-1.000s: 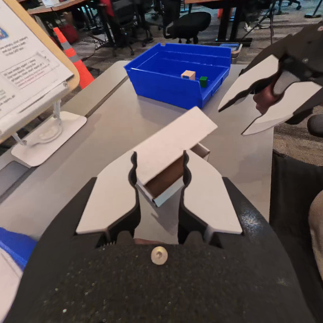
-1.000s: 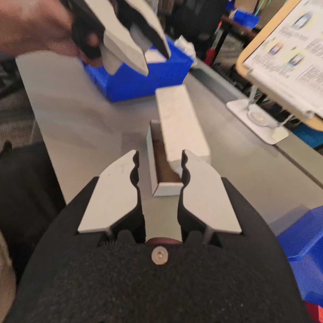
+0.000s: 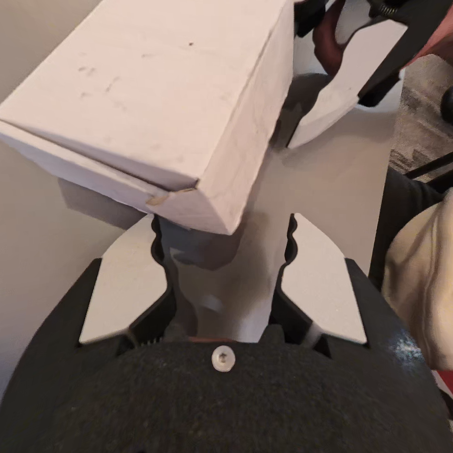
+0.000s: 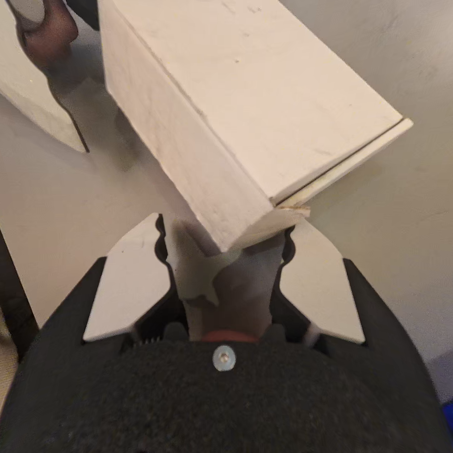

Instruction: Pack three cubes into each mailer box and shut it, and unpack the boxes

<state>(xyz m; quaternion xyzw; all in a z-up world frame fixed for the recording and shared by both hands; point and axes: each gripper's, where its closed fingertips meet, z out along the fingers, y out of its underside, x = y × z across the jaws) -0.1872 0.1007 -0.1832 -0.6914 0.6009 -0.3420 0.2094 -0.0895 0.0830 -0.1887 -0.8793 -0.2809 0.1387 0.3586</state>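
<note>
- Both claws are hanging over the grey table, pointing down at one white mailer box.
- Left claw is standing with its jaws apart, gripping nothing; the box's near corner is sitting just in front of its fingertips.
- Right claw is also standing wide apart and empty, the box's corner lying between its tips.
- Lid is lying down on the box, a thin seam showing along one edge; whatever is inside is hidden.
- Box is resting on the table, casting a shadow toward the claws.

Soft warm light, slight blur
</note>
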